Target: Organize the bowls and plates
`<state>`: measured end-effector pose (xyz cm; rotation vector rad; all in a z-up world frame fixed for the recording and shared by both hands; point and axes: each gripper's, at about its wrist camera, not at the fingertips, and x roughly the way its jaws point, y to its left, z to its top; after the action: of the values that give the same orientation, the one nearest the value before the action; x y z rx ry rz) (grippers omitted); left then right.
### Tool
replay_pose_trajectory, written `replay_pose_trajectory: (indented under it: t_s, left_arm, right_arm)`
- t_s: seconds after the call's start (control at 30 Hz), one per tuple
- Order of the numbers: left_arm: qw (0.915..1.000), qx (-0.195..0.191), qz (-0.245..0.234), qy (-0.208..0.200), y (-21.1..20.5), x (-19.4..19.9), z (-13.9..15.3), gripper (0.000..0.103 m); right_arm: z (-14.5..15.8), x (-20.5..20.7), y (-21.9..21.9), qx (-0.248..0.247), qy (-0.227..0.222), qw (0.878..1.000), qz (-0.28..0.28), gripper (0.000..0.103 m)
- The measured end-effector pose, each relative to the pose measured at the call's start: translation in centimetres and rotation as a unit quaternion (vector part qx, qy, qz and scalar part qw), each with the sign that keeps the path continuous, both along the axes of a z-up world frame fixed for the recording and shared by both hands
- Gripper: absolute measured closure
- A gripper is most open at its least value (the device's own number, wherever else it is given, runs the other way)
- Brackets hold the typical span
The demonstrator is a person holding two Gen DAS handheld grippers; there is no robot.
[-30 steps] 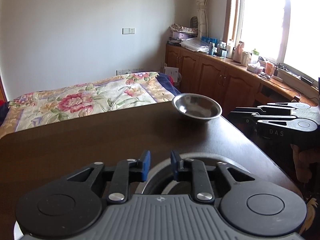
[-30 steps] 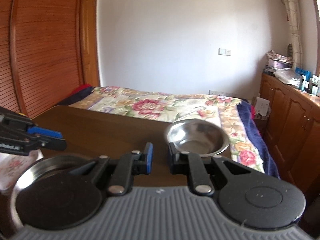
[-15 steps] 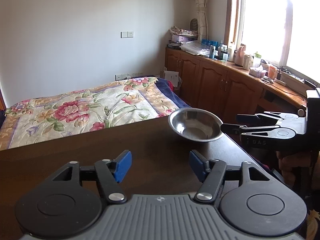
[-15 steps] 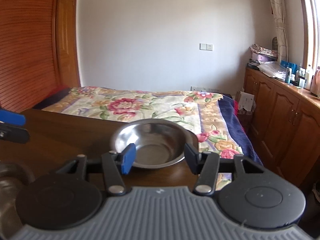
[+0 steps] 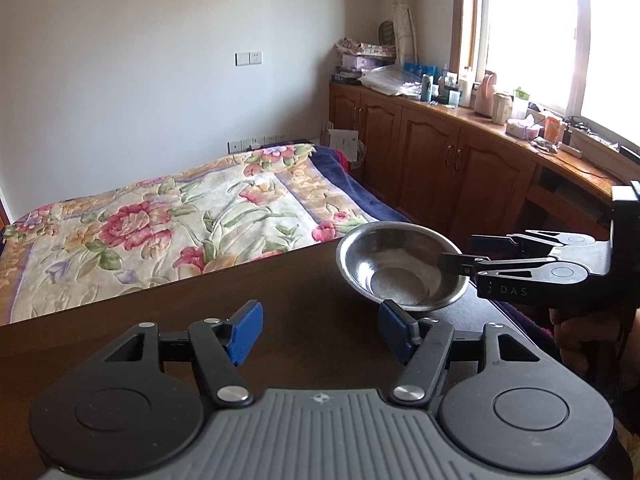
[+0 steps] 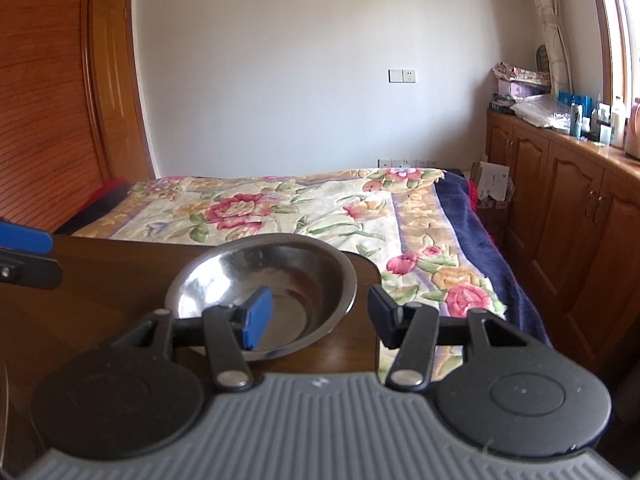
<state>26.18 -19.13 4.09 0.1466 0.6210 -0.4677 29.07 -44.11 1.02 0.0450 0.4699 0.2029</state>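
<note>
The wide-spread right gripper (image 6: 316, 316) straddles the steel bowl's (image 6: 280, 276) near rim on the tabletop (image 6: 100, 276); squeezing should follow.

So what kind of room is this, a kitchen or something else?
Most likely a bedroom, not a kitchen. A bed with a floral quilt fills the middle, and low wooden cabinets under the window carry bottles and toiletries. The steel bowl sits on a dark wooden table at the bed's foot.

Floral-quilted bed (image 5: 168, 216), wooden cabinets (image 5: 440, 152) under a bright window (image 5: 560, 32)
</note>
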Motion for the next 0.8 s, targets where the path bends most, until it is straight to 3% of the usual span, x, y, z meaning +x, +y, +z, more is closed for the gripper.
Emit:
replay_pose_trajectory:
  t_s: [0.13, 0.47, 0.8]
  left_arm:
    - [0.9999, 0.014, -0.008, 0.002, -1.1, 1.0, -0.1, 0.042]
    - [0.9992, 0.007, -0.024, 0.030, -4.1, 3.6, 0.0, 0.052]
    - [0.9973, 0.053, -0.026, 0.042, -6.5, 5.9, -1.6, 0.061]
  right_arm:
    - [-0.2, 0.3, -0.1, 0.013, 0.006, 1.000, 0.006, 0.049]
    - [-0.8, 1.1, -1.2, 0.050, 0.027, 0.998, 0.007, 0.057]
    - [-1.0, 1.4, -1.3, 0.051, 0.034, 0.998, 0.019, 0.067]
